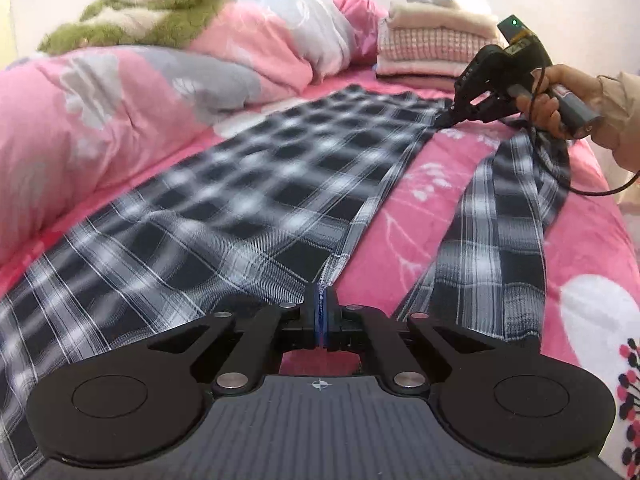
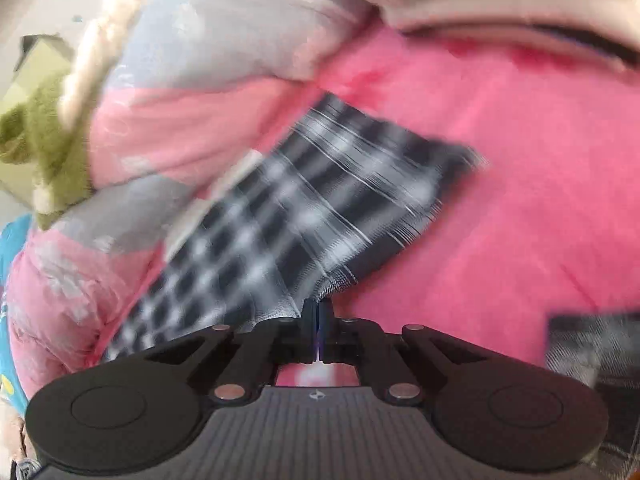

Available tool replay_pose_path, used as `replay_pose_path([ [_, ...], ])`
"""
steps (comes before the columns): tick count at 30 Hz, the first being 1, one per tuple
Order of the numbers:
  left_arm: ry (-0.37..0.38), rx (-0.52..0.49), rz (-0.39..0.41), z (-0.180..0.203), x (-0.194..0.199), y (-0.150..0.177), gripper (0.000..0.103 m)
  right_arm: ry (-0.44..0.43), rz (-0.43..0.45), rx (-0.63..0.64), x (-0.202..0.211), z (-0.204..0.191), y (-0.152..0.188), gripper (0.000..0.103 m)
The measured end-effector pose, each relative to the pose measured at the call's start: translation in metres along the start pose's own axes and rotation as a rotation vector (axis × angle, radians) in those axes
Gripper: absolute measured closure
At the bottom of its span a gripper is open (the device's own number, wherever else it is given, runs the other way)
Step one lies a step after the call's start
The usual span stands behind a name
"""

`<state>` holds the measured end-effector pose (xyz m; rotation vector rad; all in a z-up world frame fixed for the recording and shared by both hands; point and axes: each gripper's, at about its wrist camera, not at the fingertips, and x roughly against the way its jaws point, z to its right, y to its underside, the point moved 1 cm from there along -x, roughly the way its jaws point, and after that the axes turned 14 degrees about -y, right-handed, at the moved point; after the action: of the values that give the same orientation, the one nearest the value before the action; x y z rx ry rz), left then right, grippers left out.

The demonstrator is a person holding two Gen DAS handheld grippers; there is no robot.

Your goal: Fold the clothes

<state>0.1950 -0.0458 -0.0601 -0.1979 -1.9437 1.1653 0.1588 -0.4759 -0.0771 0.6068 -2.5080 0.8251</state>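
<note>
A black-and-white plaid garment (image 1: 224, 200) lies stretched along the pink bed sheet (image 1: 416, 216), with a second plaid strip (image 1: 500, 232) beside it on the right. My left gripper (image 1: 321, 300) is shut on the near hem of the plaid garment. At the far end a hand holds my right gripper (image 1: 448, 118), whose tips pinch the garment's far corner. In the blurred right wrist view the right gripper (image 2: 318, 312) is shut on the plaid garment's (image 2: 312, 200) edge, and the cloth fans out from its tips.
A rumpled pink and grey duvet (image 1: 132, 88) runs along the left. A green and cream plush blanket (image 1: 152, 8) lies on top of it. A stack of folded clothes (image 1: 432, 44) stands at the far end of the bed. A black cable (image 1: 592, 192) trails from the right gripper.
</note>
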Motion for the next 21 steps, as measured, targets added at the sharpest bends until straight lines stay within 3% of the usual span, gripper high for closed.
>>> replay_pose_path([
  [2, 0.003, 0.02, -0.007, -0.004, 0.002, -0.001, 0.101, -0.01, -0.01, -0.058, 0.002, 0.012, -0.001, 0.103],
  [4, 0.011, 0.065, 0.006, -0.011, 0.009, -0.003, 0.101, -0.001, -0.006, -0.099, 0.012, 0.013, -0.007, 0.097],
  [6, 0.024, 0.123, 0.03, -0.02, 0.018, -0.005, 0.1, 0.044, 0.033, -0.046, 0.027, 0.003, -0.012, 0.083],
  [9, 0.034, 0.207, 0.07, -0.025, 0.018, -0.014, 0.1, 0.09, 0.085, 0.119, 0.041, -0.022, -0.018, 0.081],
  [11, 0.009, 0.204, 0.054, -0.015, 0.007, -0.02, 0.1, 0.086, 0.074, 0.231, 0.03, -0.043, -0.024, 0.081],
  [15, -0.039, 0.167, -0.036, 0.007, -0.022, -0.016, 0.1, 0.058, -0.047, 0.429, -0.032, -0.082, -0.032, 0.081],
  [17, -0.044, 0.179, -0.027, 0.01, -0.024, -0.008, 0.1, 0.098, -0.121, 0.465, -0.075, -0.083, -0.042, 0.082],
  [19, -0.043, 0.191, -0.022, 0.011, -0.026, -0.003, 0.1, 0.203, -0.153, 0.481, -0.116, -0.068, -0.065, 0.083],
  [21, -0.035, 0.203, -0.021, 0.009, -0.028, -0.001, 0.1, 0.261, -0.102, 0.478, -0.144, -0.049, -0.097, 0.085],
])
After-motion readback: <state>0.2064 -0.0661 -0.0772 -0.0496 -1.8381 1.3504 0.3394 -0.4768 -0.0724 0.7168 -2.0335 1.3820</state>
